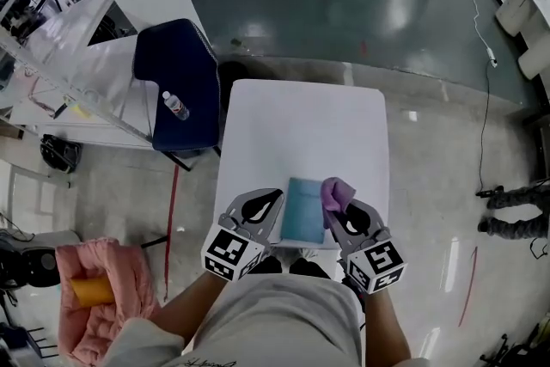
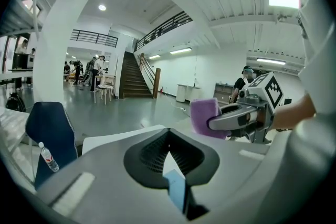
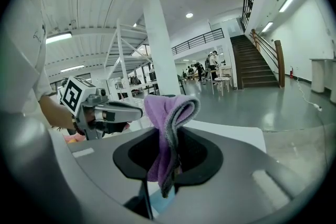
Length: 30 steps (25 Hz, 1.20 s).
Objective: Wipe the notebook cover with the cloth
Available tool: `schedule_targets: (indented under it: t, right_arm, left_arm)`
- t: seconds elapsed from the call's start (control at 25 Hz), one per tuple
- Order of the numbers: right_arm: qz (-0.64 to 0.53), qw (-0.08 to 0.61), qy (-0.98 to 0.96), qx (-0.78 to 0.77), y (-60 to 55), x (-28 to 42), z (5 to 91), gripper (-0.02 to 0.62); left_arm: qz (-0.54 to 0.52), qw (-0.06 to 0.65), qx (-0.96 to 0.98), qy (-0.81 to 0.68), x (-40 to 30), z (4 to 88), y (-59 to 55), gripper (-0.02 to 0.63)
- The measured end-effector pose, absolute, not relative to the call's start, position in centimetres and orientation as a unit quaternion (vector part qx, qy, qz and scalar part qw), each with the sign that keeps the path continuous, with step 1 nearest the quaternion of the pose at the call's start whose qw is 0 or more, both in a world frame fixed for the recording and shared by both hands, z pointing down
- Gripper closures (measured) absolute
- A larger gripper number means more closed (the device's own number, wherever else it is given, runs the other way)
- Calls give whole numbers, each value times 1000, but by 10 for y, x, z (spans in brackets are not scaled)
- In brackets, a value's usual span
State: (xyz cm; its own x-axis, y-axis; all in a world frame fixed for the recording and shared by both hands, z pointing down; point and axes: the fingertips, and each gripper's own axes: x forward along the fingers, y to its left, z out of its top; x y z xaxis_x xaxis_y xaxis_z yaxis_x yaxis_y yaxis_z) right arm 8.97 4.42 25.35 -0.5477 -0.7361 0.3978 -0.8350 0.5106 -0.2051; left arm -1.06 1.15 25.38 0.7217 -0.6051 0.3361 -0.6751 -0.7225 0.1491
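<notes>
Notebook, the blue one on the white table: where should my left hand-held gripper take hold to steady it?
Take the notebook by its left long edge, coming in from the left with the left hand-held gripper. It lies flat and thin, that edge is nearest those jaws, and the right hand-held gripper holds the cloth at the right edge.

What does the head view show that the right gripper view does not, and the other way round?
Only the head view shows the whole blue notebook lying flat on the white table, and the bottle on the dark blue chair. Only the right gripper view shows the right gripper with its jaws shut on the purple cloth, and a staircase behind. Both show the cloth and the left gripper.
</notes>
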Motion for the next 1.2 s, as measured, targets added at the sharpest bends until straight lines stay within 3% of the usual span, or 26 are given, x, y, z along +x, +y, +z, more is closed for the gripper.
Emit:
schedule_targets:
  t: [1.2]
  right_arm:
    - [193, 122, -875, 427, 60, 84, 257, 491]
  left_arm:
    - [130, 130, 913, -364, -3, 252, 38, 606]
